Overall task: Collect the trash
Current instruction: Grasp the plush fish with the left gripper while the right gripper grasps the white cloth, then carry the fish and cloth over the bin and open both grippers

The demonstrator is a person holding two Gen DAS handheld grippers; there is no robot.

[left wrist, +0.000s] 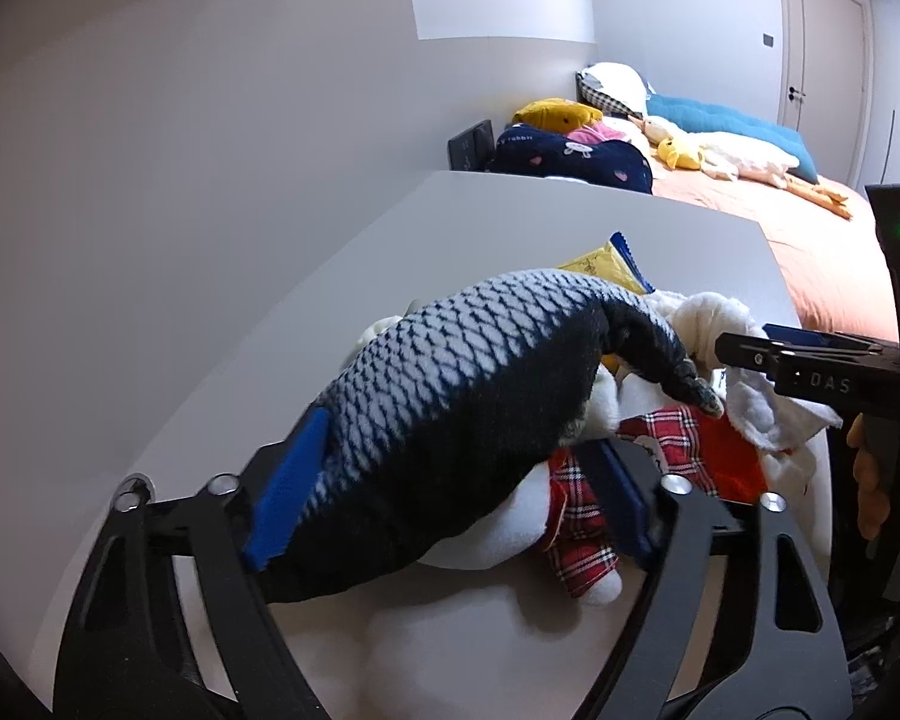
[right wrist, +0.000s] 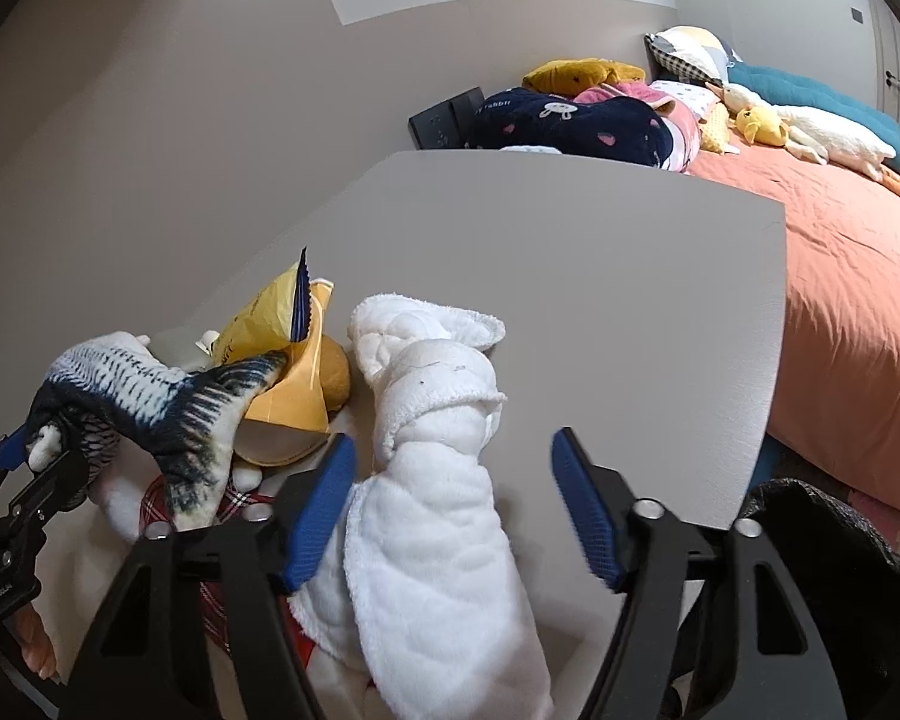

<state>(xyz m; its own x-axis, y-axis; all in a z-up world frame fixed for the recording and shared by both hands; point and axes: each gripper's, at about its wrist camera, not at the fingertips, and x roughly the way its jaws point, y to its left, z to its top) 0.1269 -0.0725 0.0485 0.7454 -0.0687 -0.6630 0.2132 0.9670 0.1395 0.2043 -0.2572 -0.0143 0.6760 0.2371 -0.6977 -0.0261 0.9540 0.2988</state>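
Fish plush (grey, scaled) fills left gripper, tail drooping.

Even soft indoor light, faint shadows; strong fisheye bending, dark corners, sharp focus.

plain grey walls enclose the room. grey tabletop stands beside a bed with orange cover, pillows and soft toys. pale double doors beyond.
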